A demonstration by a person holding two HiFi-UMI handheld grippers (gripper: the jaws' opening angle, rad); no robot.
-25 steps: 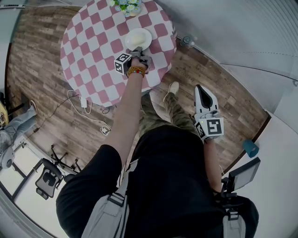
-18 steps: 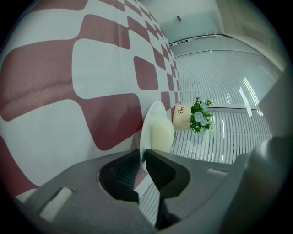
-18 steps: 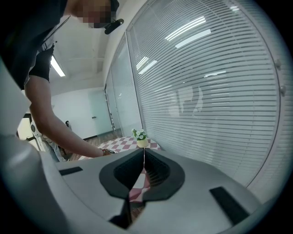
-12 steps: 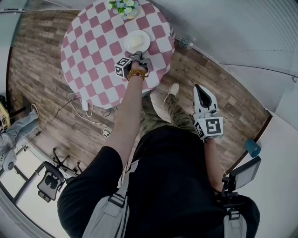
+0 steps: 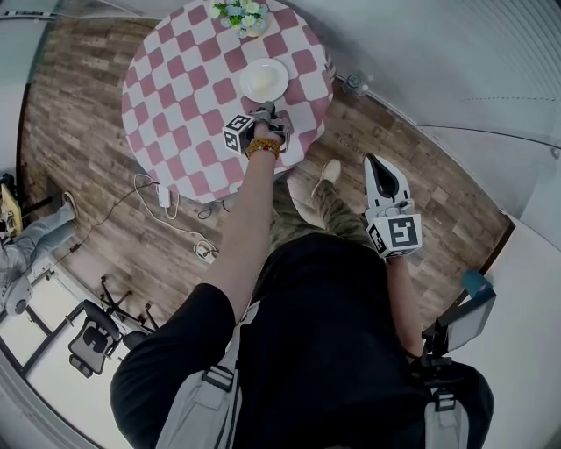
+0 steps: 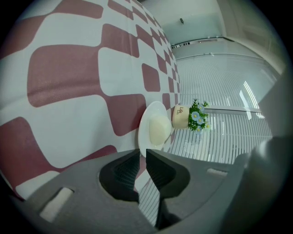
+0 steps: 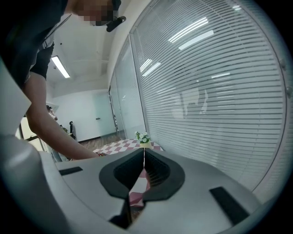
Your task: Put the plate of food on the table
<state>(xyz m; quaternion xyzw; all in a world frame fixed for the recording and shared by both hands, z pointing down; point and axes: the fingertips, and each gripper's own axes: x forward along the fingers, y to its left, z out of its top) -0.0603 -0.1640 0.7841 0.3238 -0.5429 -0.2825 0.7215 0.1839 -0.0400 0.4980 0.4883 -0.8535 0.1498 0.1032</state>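
plate (image 5: 264, 80): flat on the far right part of the round checked table (image 5: 175, 96), with a pale mound of food (image 5: 261, 81) in its middle. a flower pot (image 5: 238, 12) stands just beyond it at the far edge.
left gripper (image 5: 263, 111): reached out over the cloth on the near side of the plate. its own view shows the jaws a narrow slit apart with only tablecloth between them, and the plate rim sits just past the tips, not touched.
right gripper (image 5: 374, 163): hangs at the person's right side over the wooden floor (image 5: 79, 131), well apart from the table. the jaws are pressed together at the tips and carry nothing.
step in hand: the placing looks done, since the plate rests level on the cloth with no jaw on it. what remains seems to be the let-go and clearing away.
next move: likely a straight pull of the left gripper back toward the near edge of the table, kept low and level so the tips do not catch the rim and drag the plate.
watch for: the plate lies nearer the right edge of the table than the middle, so any nudge that way would be unwelcome. the flower pot is close behind it.
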